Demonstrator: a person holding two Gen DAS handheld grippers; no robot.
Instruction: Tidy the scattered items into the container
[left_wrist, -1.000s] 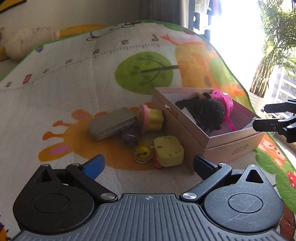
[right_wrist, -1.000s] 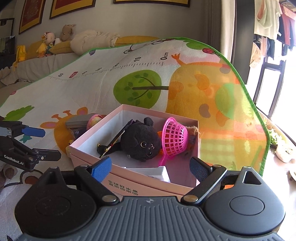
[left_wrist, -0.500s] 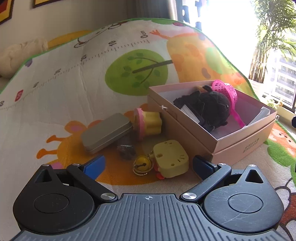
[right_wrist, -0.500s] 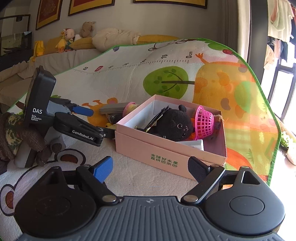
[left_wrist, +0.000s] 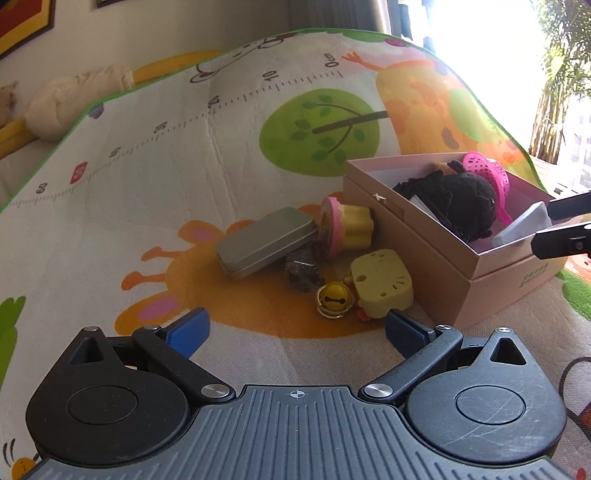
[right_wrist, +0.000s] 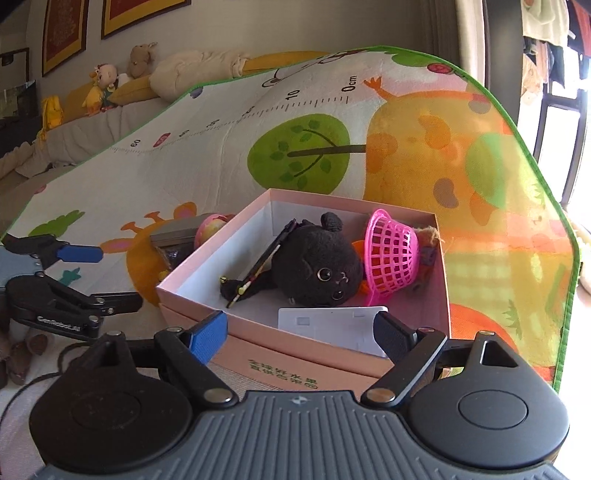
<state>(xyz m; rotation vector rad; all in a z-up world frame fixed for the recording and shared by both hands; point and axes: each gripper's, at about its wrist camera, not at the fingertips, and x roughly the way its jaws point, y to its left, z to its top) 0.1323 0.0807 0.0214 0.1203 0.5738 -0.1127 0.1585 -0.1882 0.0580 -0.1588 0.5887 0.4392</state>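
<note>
Both grippers are spread and empty; the right gripper (right_wrist: 299, 334), whose jaws have just been opening, hangs at the pink box (right_wrist: 295, 363). The left gripper (left_wrist: 295, 326) faces the tin (left_wrist: 266, 240), bell (left_wrist: 333, 301) and yellow toy (left_wrist: 382, 282) beside that box on the mat (left_wrist: 147, 206).

Hard daylight floods in from the window (left_wrist: 498, 55) at about two o'clock, blown out to white glare, leaving the play mat (left_wrist: 184, 147) bright and sharp at centre while fisheye distortion bends every edge and the near gripper bodies sit in shade.
</note>
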